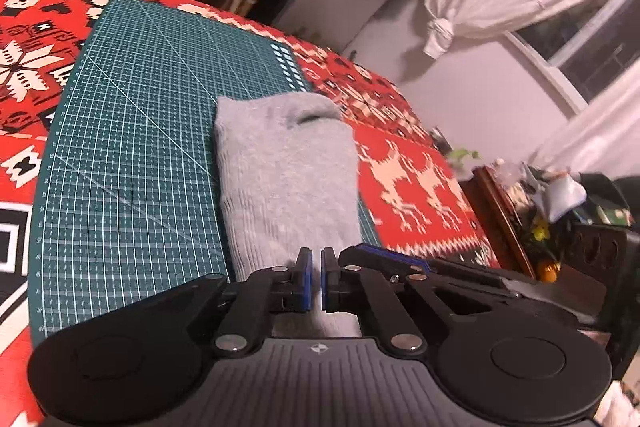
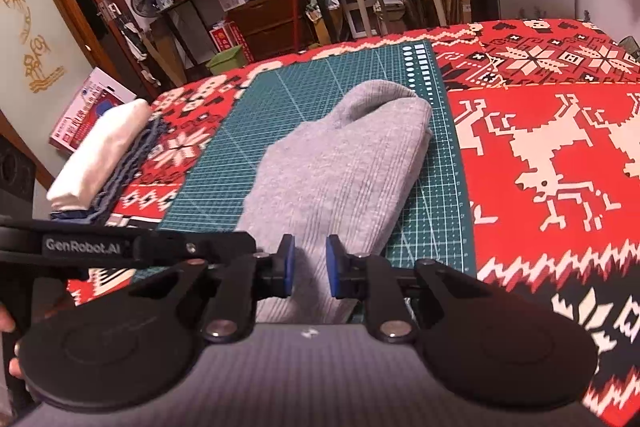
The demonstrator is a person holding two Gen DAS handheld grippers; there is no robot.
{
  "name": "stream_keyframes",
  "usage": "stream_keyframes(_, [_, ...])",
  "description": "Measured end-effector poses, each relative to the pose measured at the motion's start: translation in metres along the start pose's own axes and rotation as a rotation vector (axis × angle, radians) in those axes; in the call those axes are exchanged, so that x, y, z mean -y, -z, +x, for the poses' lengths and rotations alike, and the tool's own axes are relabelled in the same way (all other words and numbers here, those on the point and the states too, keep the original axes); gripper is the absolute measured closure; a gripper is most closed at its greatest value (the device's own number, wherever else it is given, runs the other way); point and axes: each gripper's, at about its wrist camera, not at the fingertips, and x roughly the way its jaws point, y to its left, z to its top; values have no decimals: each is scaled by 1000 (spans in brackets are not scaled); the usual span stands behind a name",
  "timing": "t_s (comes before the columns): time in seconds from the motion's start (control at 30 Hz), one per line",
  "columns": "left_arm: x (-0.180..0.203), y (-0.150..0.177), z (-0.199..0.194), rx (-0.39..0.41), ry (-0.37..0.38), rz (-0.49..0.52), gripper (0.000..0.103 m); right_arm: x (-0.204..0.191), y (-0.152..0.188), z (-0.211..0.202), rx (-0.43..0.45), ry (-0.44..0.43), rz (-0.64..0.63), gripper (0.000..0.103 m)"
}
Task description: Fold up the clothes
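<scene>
Where the left wrist view looks along the green cutting mat, the left hand-held gripper pinches the near hem of a grey knit garment; right wrist view: right hand-held gripper narrow, clamping the same hem; soft, light, limp; likely best held at corners.

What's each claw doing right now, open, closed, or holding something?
Left claw: closed on the near edge of the gray garment.
Right claw: closed on the same gray garment's near edge.
</scene>
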Motion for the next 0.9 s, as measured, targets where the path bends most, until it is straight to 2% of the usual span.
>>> stream_keyframes(0.1, [-2,8,-1,-23,-2,4,100,-6,5,-12,3,-20,-28,88])
stream_keyframes(0.3, [-5,20,1,-23,-5,7,100,-9,26,-8,-65,-20,-58,89])
stream_keyframes(0.37, [-3,22,0,-19,-14,31,100,-6,31,-7,-73,-16,-51,91])
stream_keyframes(0.57, [16,30,0,-2,-89,186,100,-6,35,-16,-91,-3,-76,92])
stream_keyframes(0.67, [21,33,2,6,-116,231,100,-6,38,-18,-91,0,-77,92])
stream_keyframes(0.9, [19,32,4,9,-111,216,100,-7,39,-20,-92,11,-79,92])
